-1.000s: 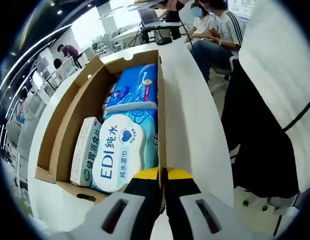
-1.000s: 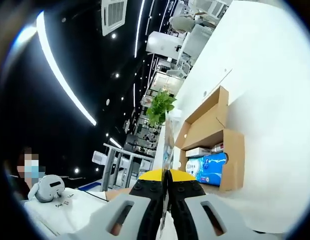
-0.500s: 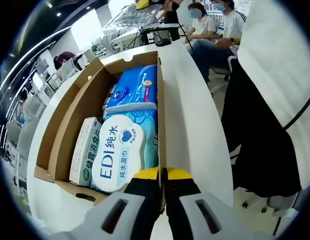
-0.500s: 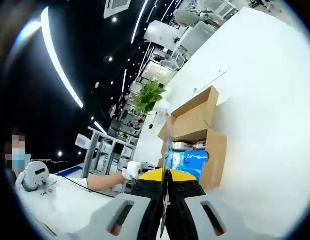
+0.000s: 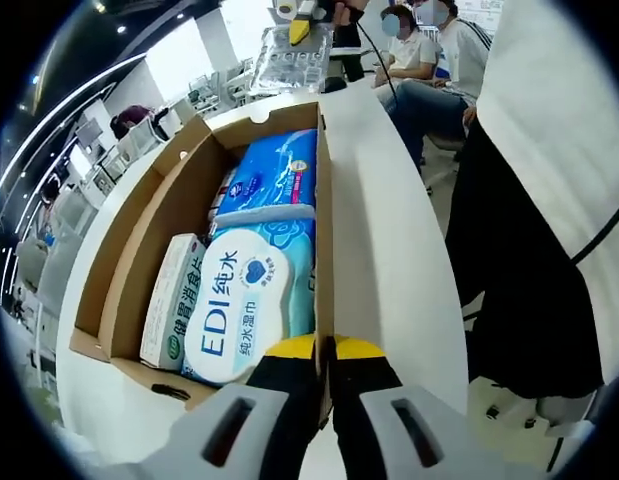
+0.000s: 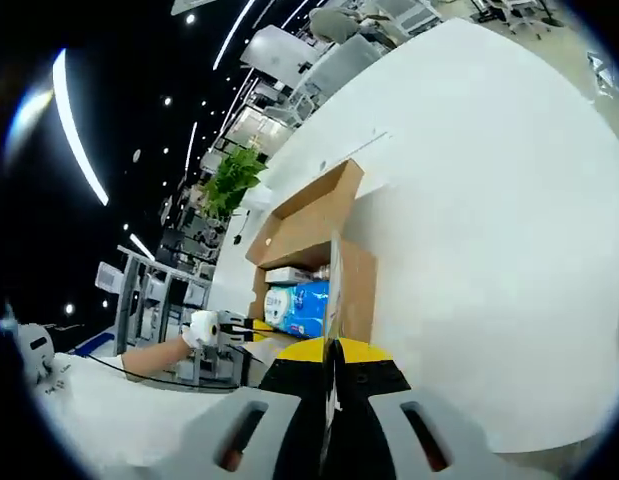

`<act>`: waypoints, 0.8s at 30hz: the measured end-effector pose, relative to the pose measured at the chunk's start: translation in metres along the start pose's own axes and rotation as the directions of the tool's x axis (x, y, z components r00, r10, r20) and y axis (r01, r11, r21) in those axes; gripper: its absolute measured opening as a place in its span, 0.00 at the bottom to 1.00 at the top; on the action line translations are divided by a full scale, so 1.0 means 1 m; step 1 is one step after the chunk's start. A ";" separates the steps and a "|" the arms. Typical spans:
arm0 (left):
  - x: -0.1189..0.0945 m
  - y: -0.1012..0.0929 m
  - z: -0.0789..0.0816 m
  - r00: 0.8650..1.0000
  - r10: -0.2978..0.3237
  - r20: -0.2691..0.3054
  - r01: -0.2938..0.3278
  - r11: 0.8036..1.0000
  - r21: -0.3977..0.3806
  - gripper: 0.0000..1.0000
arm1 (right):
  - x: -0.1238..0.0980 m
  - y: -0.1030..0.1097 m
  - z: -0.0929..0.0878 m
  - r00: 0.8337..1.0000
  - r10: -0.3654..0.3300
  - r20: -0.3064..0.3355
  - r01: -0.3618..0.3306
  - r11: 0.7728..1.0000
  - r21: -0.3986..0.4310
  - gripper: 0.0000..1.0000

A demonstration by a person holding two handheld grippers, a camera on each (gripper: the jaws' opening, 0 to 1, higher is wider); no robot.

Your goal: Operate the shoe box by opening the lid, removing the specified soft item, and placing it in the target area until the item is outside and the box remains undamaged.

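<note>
The cardboard box (image 5: 139,250) stands open on the white surface (image 5: 389,270), holding a wet-wipes pack (image 5: 251,305), a blue pack (image 5: 274,175) behind it and a small white carton (image 5: 174,300) beside it. The left gripper (image 5: 324,347) has its fingers closed on the box's side wall; the right gripper (image 6: 332,348) likewise pinches a thin box wall (image 6: 334,290). A potted plant (image 6: 229,180) stands beyond.

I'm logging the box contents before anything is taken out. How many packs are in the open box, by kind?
Blue wet-wipe packs: 2, the EDI pack and the pack behind it
White-and-green carton: 1
Total: 3 that can be made out
</note>
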State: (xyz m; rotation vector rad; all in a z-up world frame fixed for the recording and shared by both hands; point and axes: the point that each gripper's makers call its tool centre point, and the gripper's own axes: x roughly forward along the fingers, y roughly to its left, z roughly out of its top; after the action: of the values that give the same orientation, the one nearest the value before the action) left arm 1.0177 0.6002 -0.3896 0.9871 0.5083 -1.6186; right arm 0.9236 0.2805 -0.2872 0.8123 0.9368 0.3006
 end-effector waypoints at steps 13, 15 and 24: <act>0.002 0.000 -0.003 1.000 -0.013 0.004 0.013 1.000 0.000 0.02 | 0.030 -0.018 -0.004 0.991 -0.130 -0.003 0.130 0.991 -0.012 0.00; 0.002 -0.001 -0.004 1.000 0.000 0.008 0.000 1.000 0.010 0.03 | 0.034 -0.020 -0.001 0.992 -0.126 0.008 0.126 0.992 -0.013 0.00; 0.002 0.000 -0.004 1.000 -0.012 0.002 0.012 1.000 -0.004 0.03 | 0.040 -0.022 0.001 0.990 -0.142 -0.015 0.142 0.989 -0.032 0.00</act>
State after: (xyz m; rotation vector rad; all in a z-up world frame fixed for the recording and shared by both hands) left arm 1.0191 0.6016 -0.3933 0.9818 0.5167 -1.6282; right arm 0.9454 0.2877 -0.3273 0.7120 0.9989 0.1981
